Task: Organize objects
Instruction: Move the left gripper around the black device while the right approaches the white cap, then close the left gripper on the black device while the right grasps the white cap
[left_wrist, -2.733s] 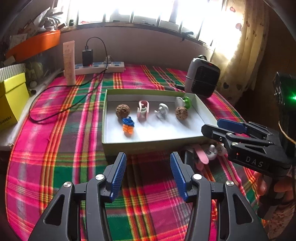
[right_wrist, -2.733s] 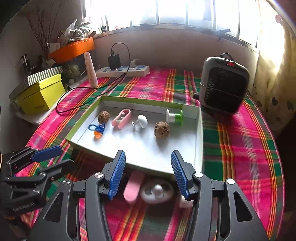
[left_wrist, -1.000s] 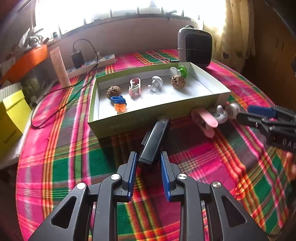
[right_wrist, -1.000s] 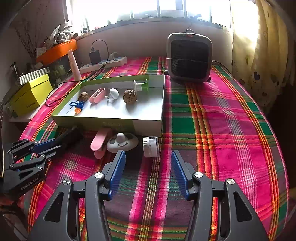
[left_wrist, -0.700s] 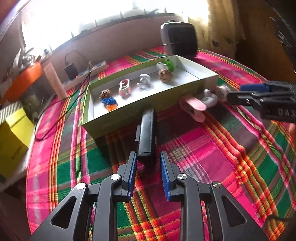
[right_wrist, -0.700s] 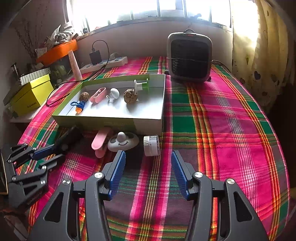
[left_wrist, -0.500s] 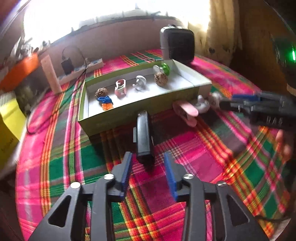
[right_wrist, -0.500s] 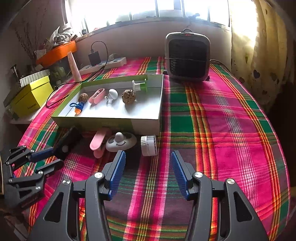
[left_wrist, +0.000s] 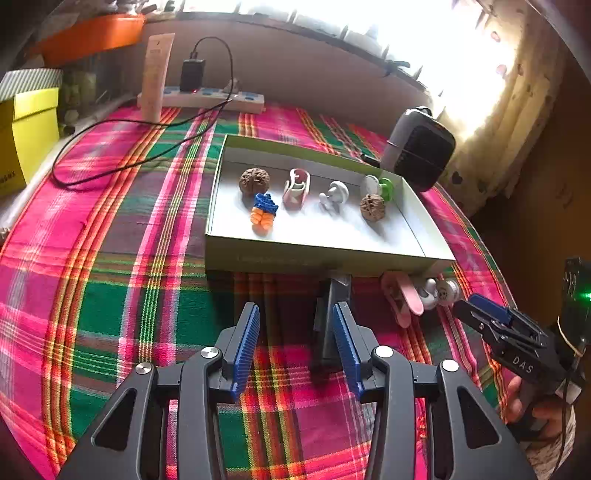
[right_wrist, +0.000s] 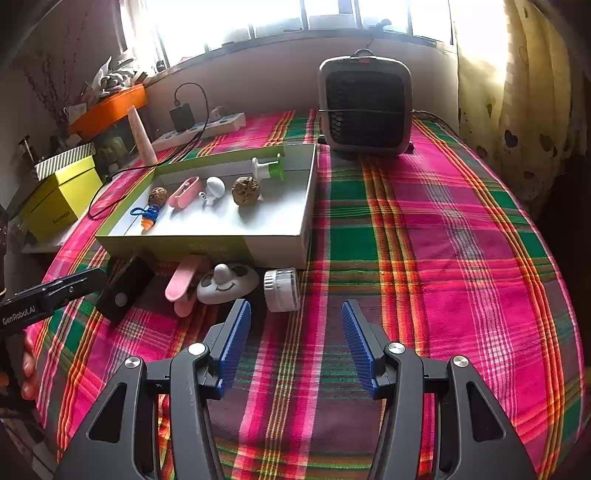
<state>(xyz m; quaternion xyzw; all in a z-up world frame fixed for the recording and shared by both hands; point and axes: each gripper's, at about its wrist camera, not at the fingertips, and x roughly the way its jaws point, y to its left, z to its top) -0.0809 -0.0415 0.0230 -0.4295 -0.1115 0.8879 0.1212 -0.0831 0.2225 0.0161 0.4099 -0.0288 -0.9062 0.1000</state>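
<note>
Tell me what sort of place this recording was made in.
Most likely a room in a home, not a lab. A plaid tablecloth covers the table under a curtained window, a small heater and a power strip sit by the sill, and household clutter fills the corner.

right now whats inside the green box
Inside the green box: two walnuts, a pink clip, a white hook, a blue-and-orange charm and a green-and-white piece. The near wall hides the floor just behind it.

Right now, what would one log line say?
left gripper: just opened, empty | black case: on cloth before tray | right gripper: open, empty
</note>
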